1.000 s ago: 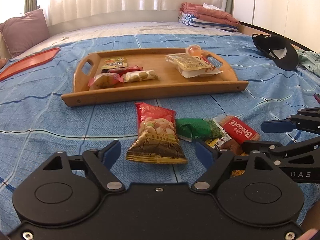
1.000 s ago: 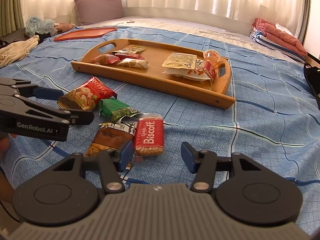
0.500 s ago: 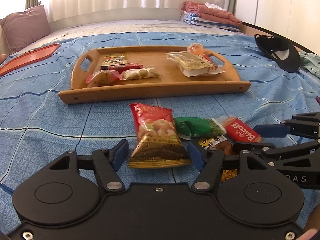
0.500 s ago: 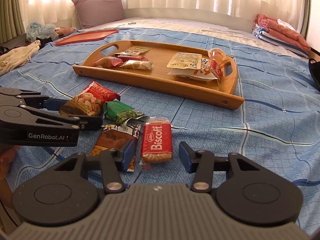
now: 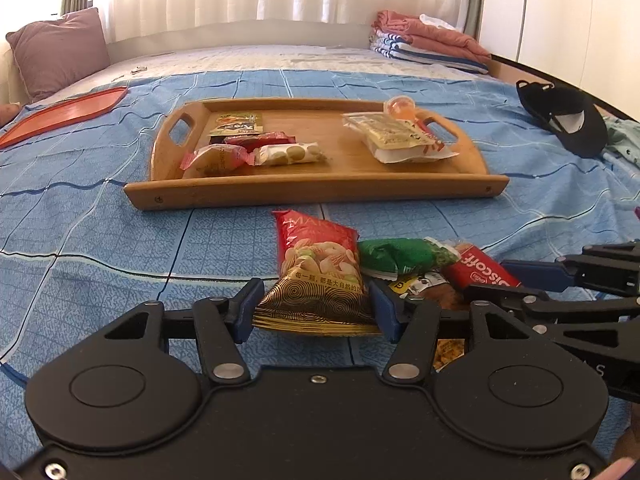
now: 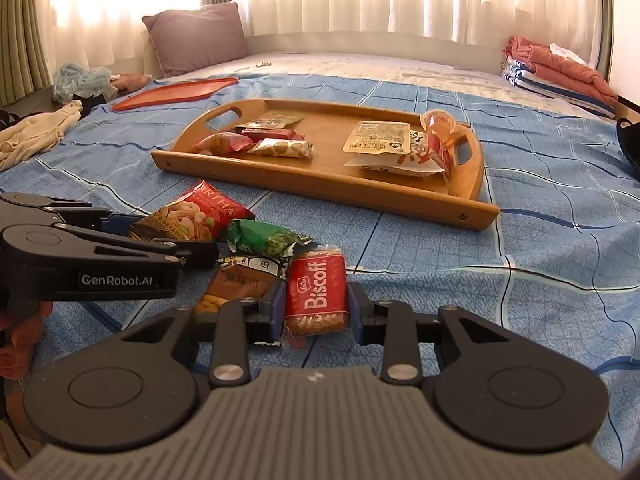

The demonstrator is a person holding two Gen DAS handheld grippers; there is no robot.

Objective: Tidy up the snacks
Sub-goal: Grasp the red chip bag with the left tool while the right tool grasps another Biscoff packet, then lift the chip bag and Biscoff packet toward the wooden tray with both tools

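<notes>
A wooden tray [image 5: 304, 192] [image 6: 400, 196] with several snack packets lies on the blue bedspread. In front of it lie a red-and-gold nut bag [image 5: 320, 276] [image 6: 192, 220], a green packet [image 5: 400, 254] [image 6: 268, 238], a brown packet [image 6: 236, 284] and a red Biscoff packet [image 6: 318, 292] [image 5: 482, 274]. My left gripper [image 5: 316, 310] has its jaws against both sides of the nut bag's lower end. My right gripper [image 6: 314, 312] has its jaws against both sides of the Biscoff packet.
A red tray [image 5: 60, 114] [image 6: 176, 92] lies at the far left. A black cap [image 5: 568, 120] lies at the right. Folded towels [image 5: 428, 48] and a purple pillow [image 6: 196, 36] are at the bed's far end. Loose clothes [image 6: 36, 136] lie at the left.
Both grippers moved forward and down over their packets and their jaws closed in from wide open until they touch the nut bag and the Biscoff packet.
</notes>
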